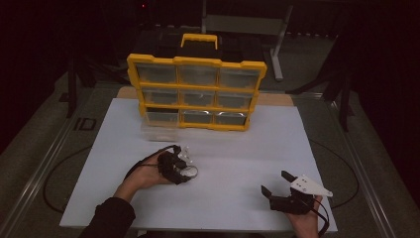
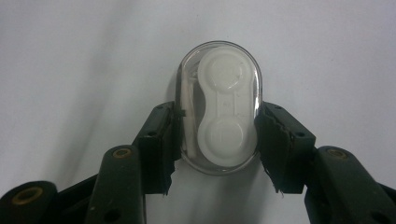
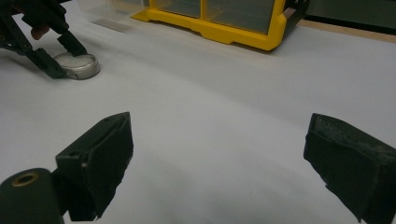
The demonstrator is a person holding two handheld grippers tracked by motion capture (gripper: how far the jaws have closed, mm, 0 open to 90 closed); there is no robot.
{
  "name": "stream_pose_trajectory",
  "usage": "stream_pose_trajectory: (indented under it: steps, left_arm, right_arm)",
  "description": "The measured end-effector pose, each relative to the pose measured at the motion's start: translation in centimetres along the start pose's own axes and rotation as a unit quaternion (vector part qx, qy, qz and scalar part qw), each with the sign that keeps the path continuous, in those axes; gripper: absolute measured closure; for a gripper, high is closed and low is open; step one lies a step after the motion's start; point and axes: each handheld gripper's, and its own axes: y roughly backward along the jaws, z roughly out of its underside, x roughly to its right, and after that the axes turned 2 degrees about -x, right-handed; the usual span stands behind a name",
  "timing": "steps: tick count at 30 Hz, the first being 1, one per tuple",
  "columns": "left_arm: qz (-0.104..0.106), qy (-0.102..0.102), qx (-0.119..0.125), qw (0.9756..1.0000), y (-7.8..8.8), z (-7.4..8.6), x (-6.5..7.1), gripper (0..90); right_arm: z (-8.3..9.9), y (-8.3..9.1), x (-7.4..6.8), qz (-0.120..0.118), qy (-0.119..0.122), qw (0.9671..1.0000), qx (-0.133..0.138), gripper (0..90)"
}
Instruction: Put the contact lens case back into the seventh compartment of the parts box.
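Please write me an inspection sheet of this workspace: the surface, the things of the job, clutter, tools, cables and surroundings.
Surface: white rectangular board lying on a grey table, flat.
Job's things: clear oval plastic case with a white contact-lens holder inside, lying on the board; yellow plastic organizer with clear drawers standing at the board's far edge; one clear drawer sticks out at its lower left.
Clutter: nothing seen.
Tools: left tool shut on the clear case, pads pressing both long sides; right tool open, nothing between its jaws, over bare board at the near right.
Cables: black cable trails from the left tool along the hand.
Surroundings: dark; metal frame legs behind the table.
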Motion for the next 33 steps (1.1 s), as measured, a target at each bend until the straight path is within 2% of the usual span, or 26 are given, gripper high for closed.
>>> stream_pose_trajectory:
  steps: [13, 17, 33]
  left_arm:
    - [0.0, 0.005, 0.002, 1.0, 0.0, -0.1, 0.1, 49.6]
    - [-0.008, 0.009, 0.006, 0.9999, 0.1, -0.1, 0.0, 49.6]
    - [-0.017, 0.021, 0.022, 0.9994, 1.5, 0.2, -0.3, 49.5]
  right_arm:
    - [0.0, 0.0, 0.0, 0.0, 0.0, 1.0, -0.001, 8.3]
    - [0.0, 0.0, 0.0, 0.0, 0.0, 1.0, -0.001, 8.3]
    - [0.0, 0.0, 0.0, 0.0, -0.001, 1.0, -0.002, 8.3]
